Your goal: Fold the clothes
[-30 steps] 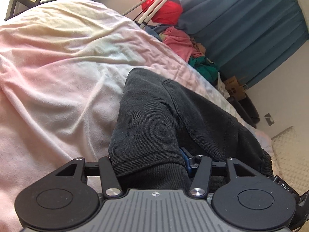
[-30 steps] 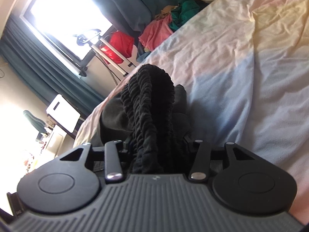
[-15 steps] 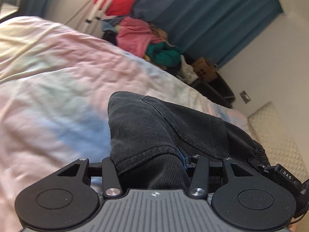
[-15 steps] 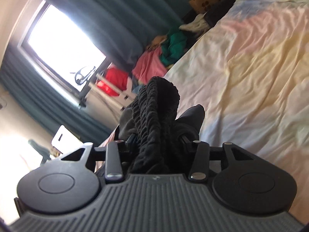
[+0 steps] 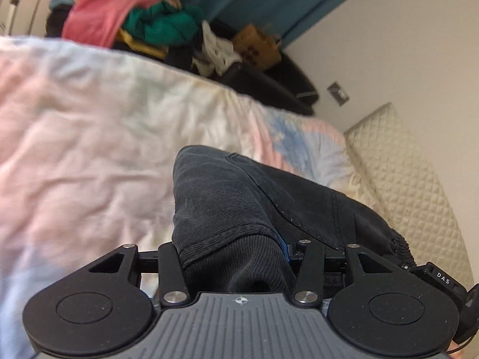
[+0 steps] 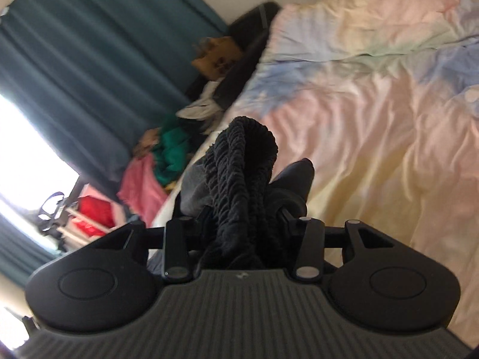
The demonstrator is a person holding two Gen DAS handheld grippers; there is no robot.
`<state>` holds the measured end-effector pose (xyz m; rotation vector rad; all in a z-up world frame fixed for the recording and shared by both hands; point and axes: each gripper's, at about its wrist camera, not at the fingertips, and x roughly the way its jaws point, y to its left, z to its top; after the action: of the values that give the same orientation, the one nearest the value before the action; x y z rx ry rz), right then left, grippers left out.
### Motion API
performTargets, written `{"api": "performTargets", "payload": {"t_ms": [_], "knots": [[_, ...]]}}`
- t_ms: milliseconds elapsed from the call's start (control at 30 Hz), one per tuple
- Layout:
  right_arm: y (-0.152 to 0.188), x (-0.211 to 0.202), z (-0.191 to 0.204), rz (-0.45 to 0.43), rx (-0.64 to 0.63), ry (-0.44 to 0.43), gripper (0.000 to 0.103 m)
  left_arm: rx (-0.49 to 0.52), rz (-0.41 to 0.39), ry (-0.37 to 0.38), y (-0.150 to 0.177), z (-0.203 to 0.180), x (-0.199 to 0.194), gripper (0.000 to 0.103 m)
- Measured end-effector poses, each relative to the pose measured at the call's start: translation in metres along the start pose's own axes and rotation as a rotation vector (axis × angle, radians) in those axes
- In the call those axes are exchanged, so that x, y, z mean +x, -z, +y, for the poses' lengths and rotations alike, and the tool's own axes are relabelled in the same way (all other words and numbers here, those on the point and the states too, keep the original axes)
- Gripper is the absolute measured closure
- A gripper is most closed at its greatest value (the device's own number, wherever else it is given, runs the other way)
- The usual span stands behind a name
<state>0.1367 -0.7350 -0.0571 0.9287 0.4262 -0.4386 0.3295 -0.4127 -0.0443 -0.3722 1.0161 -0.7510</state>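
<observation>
A pair of black trousers [image 5: 257, 209] is held up over the pastel tie-dye bedsheet [image 5: 89, 149]. My left gripper [image 5: 236, 257] is shut on the ribbed cuff end, which hides the fingertips. My right gripper [image 6: 239, 227] is shut on the gathered elastic waistband [image 6: 242, 161], which bunches up between the jaws and hides them. The cloth stretches between the two grippers; the right gripper's body shows at the right edge of the left wrist view.
A pile of pink, green and white clothes [image 5: 143, 21] lies beyond the bed's far edge under teal curtains [image 6: 74, 68]. A cardboard box [image 5: 254, 45] and a dark bin stand by the wall. A quilted cream mattress edge [image 5: 413, 185] is at right.
Both grippers have swung with the trousers along the bed toward the wall end. The views turned from the window and drying rack to the corner. Both grips held.
</observation>
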Motion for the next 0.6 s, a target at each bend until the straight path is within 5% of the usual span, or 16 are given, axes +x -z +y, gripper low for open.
{"api": "performTargets", "payload": {"t_ms": [233, 433, 533, 600], "knots": [[0.054, 0.036, -0.073, 0.105, 0.038, 0.105, 0.056, 0.133, 0.155, -0.056, 0.034, 0.037, 0.045, 0.052], [0.093, 0.023, -0.107, 0.059, -0.005, 0.045, 0.047, 0.220, 0.065, -0.040, 0.074, 0.046, 0.027, 0.044], [0.083, 0.011, -0.094, 0.087, -0.009, 0.118, 0.045, 0.221, 0.066, -0.075, 0.075, 0.032, 0.014, 0.045], [0.075, -0.003, -0.081, 0.104, -0.037, 0.191, 0.044, 0.226, 0.064, -0.107, 0.077, 0.022, 0.002, 0.035]]}}
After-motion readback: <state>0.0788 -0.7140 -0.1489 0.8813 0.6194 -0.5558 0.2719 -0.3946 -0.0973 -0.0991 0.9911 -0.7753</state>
